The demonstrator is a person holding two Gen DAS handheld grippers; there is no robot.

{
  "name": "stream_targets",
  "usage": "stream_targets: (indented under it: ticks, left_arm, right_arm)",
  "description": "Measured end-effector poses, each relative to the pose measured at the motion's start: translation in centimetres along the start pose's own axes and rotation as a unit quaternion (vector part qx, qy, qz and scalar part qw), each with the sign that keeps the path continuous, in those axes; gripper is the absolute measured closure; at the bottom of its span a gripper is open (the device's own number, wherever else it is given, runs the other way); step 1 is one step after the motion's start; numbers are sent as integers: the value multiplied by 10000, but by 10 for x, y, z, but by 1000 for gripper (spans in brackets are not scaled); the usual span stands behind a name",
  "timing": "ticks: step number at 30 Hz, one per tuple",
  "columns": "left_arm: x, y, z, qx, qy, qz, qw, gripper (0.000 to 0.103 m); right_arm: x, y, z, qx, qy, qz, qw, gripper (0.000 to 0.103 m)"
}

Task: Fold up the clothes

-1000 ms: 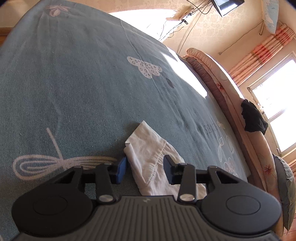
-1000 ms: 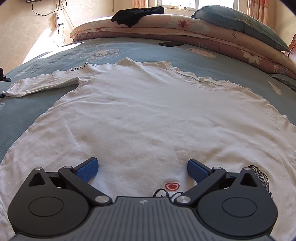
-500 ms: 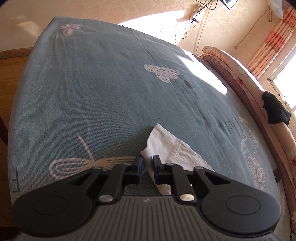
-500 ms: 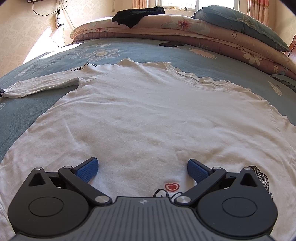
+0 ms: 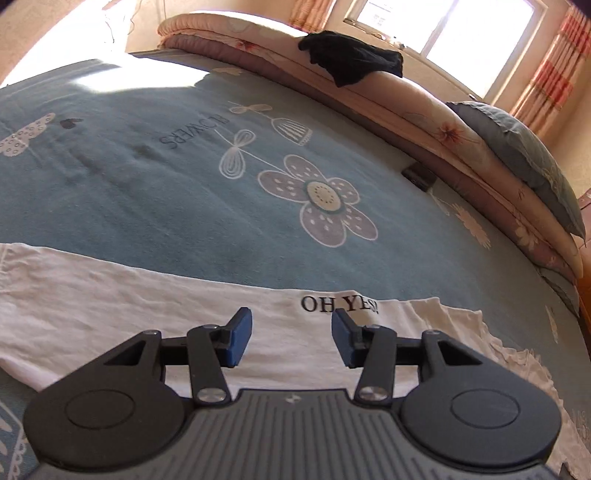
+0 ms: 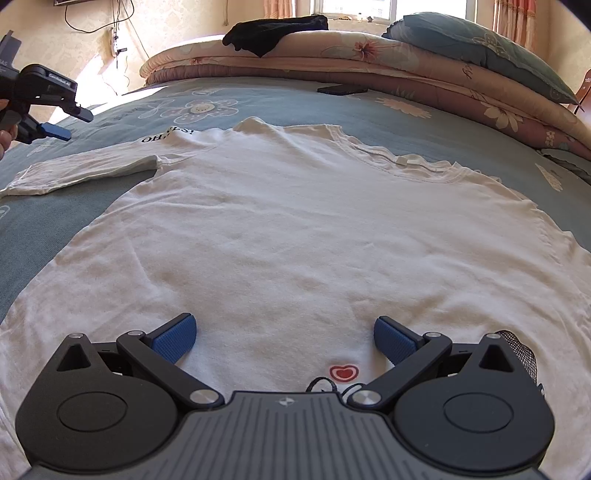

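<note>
A white long-sleeved shirt [image 6: 295,221] lies flat on the blue bedspread, neck toward the pillows. Its left sleeve [image 6: 85,170] stretches out to the side. My left gripper [image 5: 291,321] hovers over the shoulder by the black "OH YES!" print [image 5: 340,304], jaws opening with only the flat cloth below them. In the right wrist view that left gripper [image 6: 74,123] is in the air at the upper left, held by a hand. My right gripper [image 6: 284,328] stands wide open above the shirt's hem, near a small red heart [image 6: 343,372], gripping nothing.
Folded floral quilts [image 6: 406,62] line the far side of the bed, with a black garment [image 6: 273,31] and a grey-blue pillow [image 6: 480,48] on top. A dark phone [image 6: 341,89] lies on the bedspread [image 5: 166,203] by the quilts.
The left gripper pinched the sleeve's cuff, then let go, opened, and swung along the sleeve to the shoulder print. The right gripper has kept still.
</note>
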State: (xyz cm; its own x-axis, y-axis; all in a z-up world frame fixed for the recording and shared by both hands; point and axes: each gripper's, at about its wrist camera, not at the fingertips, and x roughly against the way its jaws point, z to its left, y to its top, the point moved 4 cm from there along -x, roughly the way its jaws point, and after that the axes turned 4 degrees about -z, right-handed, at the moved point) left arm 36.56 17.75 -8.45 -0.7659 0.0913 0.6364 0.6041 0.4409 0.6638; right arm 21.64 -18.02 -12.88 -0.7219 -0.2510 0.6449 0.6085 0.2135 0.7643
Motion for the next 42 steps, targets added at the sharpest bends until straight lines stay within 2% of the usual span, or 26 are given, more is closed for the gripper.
stream_targets:
  ticks: [4,8,10,12,14,17,22,26,29,31,33,36,42]
  left_arm:
    - [-37,-10,-39,116,-743,230,9969,56]
    - [-56,-20,-49,165,-1046,369,9937,56]
    - [-62,-20,-46,136,-865,260,9958,56]
    - [-67,-16,-37,102,-442,70,9989,58]
    - [-67,-10,-27,296,-297,7,9991,60]
    - [-53,-6,-28,196,-62,-48,9998,60]
    - [-20,-16,-48,-508,-216,-116,9984,58]
    - [8,-36,-59,-1574,-40,-269,9872,58]
    - [17,-51,-64,-2107,44,-221,9773,58]
    - [16,-55,-65,-2232,68,-187,9746,58]
    - [8,-53,-63,-2117,165,-110,9771,59]
    - [-8,-54,-62,-1997,73,188,9796,59]
    - [2,-80,-70,-2574,53,380,9655,59]
  right_arm:
    - [1,-1,-1,21,25,-29,10000,0]
    - [1,-1,-1,47,49,-56,10000,0]
    - [1,-1,-1,58,59,-64,9999,0]
    - [2,-1,-1,59,56,-71,9999,0]
    - [2,-1,-1,59,57,-71,9999,0]
    - [2,-1,-1,60,54,-70,9999,0]
    - [2,-1,-1,63,46,-71,9999,0]
    - [1,-1,0,65,40,-70,9999,0]
    - [1,-1,0,61,35,-55,10000,0]
    - [1,-1,0,60,24,-57,10000,0]
    - [2,-1,0,58,18,-66,10000,0]
    - [2,-2,0,55,11,-71,10000,0]
    - [1,-1,0,59,16,-56,10000,0]
